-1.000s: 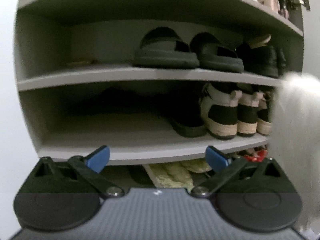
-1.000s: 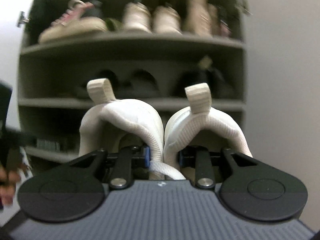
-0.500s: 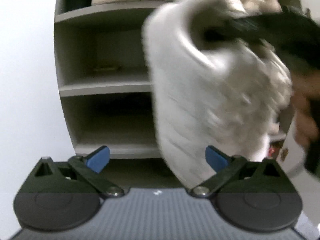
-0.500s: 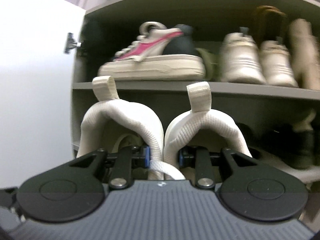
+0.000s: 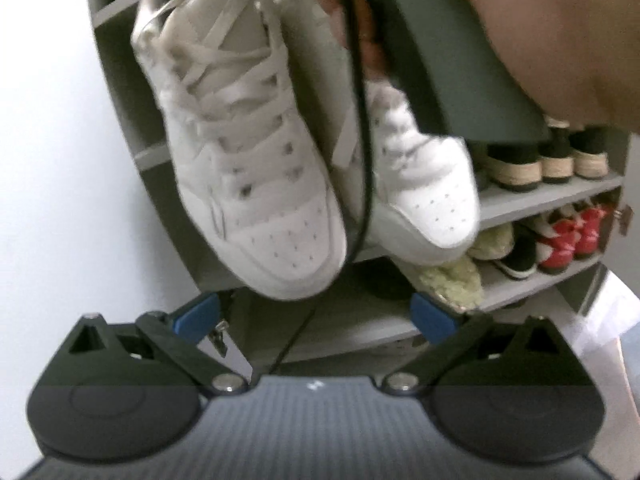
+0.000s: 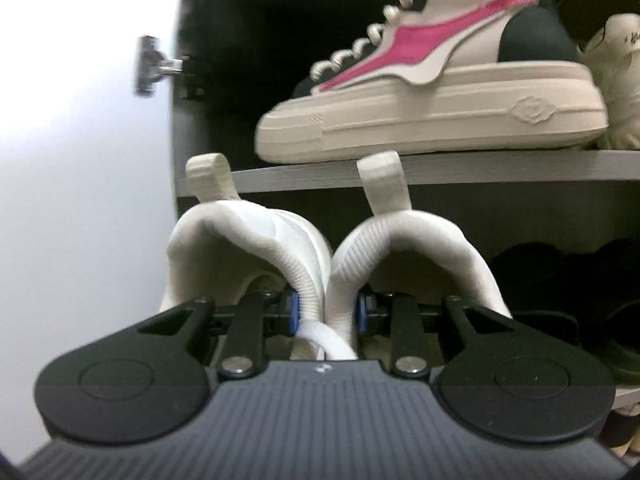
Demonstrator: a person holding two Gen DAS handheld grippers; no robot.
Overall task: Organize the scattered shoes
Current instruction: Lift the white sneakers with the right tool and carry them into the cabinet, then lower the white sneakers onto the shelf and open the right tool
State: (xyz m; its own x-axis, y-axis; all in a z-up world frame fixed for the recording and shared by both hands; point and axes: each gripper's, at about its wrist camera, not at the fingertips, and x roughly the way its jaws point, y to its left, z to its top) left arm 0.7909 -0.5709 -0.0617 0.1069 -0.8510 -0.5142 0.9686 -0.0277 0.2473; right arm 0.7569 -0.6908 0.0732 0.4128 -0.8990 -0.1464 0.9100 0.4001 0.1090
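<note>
Left wrist view: the left gripper (image 5: 316, 316) has its jaws spread wide and holds nothing. Above it hangs the pair of white sneakers (image 5: 248, 152), toes down, before the grey shoe cabinet (image 5: 532, 200).

Right wrist view: the right gripper (image 6: 327, 314) pinches the two inner heel collars of the sneakers together, below the pink-striped platform sneaker (image 6: 432, 100).

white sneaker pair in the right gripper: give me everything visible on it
The white sneaker pair looks like perforated leather with flat white laces, padded ribbed collars and cream heel loops. The right gripper is shut on the two inner collar walls, pinching the shoes side by side. They hang in the air, toes tipped down, before the grey shoe cabinet, not resting on any shelf. The left gripper is open beneath.
</note>
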